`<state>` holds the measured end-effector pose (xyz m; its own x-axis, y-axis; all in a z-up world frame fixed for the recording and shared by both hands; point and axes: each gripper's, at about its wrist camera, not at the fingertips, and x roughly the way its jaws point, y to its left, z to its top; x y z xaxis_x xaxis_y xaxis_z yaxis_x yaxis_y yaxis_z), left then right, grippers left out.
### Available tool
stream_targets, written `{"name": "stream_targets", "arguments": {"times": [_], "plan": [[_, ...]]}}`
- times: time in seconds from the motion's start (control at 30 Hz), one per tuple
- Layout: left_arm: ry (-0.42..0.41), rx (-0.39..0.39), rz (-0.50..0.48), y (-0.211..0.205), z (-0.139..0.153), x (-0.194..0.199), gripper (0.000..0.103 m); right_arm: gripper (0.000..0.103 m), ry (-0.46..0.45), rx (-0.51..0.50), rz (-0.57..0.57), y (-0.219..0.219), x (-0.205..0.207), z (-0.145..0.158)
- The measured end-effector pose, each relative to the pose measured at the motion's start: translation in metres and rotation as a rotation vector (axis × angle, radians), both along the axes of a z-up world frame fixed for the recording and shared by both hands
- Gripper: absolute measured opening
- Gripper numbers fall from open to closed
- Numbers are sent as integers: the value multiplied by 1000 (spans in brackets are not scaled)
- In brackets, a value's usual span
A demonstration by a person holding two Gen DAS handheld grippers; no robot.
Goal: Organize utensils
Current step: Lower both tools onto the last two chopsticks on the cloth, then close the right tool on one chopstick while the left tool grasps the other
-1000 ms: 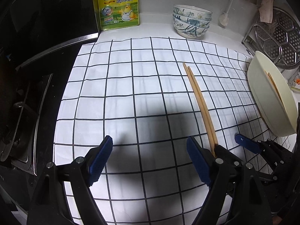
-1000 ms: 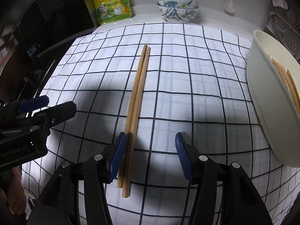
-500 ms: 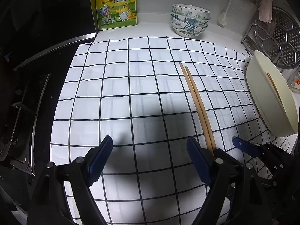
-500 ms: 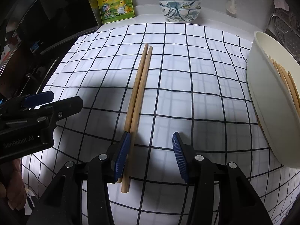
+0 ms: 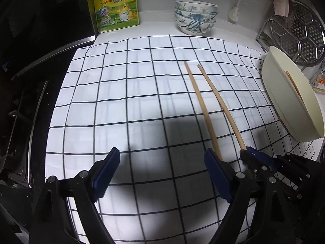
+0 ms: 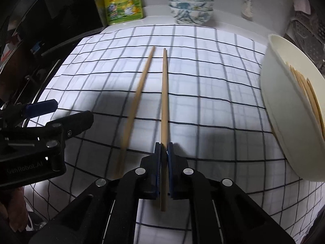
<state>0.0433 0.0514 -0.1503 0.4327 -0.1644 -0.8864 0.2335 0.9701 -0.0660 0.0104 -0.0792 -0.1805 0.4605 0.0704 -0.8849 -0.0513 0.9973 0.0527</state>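
Note:
Two wooden chopsticks lie over the checked cloth [image 5: 132, 93]. My right gripper [image 6: 164, 145] is shut on the right chopstick [image 6: 164, 101], which runs forward between its blue pads. The left chopstick [image 6: 138, 97] lies blurred beside it on the cloth. In the left wrist view the held chopstick [image 5: 221, 105] ends in the right gripper [image 5: 246, 152], and the other chopstick [image 5: 203, 109] runs down behind my left gripper's right finger. My left gripper [image 5: 160, 166] is open and empty. A cream bowl [image 6: 288, 111] at the right holds several chopsticks [image 6: 306, 93].
A yellow seasoning pouch [image 5: 113, 6] and a stack of patterned bowls [image 5: 196, 16] stand at the back wall. A metal steamer rack [image 5: 302, 32] is at the back right. A dark stove [image 5: 18, 109] borders the cloth on the left.
My right gripper has shut on one chopstick and drawn it away from the other; the pair now lies spread apart. The left gripper stays open.

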Motion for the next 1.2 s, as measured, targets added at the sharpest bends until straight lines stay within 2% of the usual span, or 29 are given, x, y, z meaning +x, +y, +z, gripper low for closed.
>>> {"name": "stream_targets", "arguments": {"times": [0.33,0.57,0.63,0.77,0.8,0.9,0.97,1.0,1.03,1.07,1.1,1.13,1.2], "plan": [[-54,34,-40,-39,-12,7,87,7,1,7,-109,-44,-19,0],[-54,40,-20,-46,-18,13,87,8,-19,18,-129,-53,-22,3],[-50,43,-20,-48,-20,14,87,10,-24,15,-127,-54,-19,4],[-42,43,-15,-50,-23,16,83,29,-28,5,-127,-54,-12,4],[-36,42,-10,-49,-25,17,81,29,-29,-1,-126,-54,-10,4],[-54,56,-8,-50,-25,16,69,29,-13,-20,-118,-53,-3,-1],[-62,49,-17,-52,-23,16,54,29,-25,-47,-107,-48,-1,-1],[-65,47,-21,-53,-22,16,49,24,-28,-52,-100,-46,0,-2],[-66,45,-25,-53,-22,16,39,20,-31,-50,-93,-45,0,-2],[-64,41,-32,-55,-21,16,32,11,-33,-52,-85,-44,1,-2],[-61,38,-37,-55,-20,16,19,7,-33,-56,-79,-43,2,-2],[-54,33,-43,-56,-20,16,7,7,-30,-49,-76,-43,3,-2],[-37,24,-44,-55,-20,18,8,7,-25,-28,-79,-45,4,-1]]}}
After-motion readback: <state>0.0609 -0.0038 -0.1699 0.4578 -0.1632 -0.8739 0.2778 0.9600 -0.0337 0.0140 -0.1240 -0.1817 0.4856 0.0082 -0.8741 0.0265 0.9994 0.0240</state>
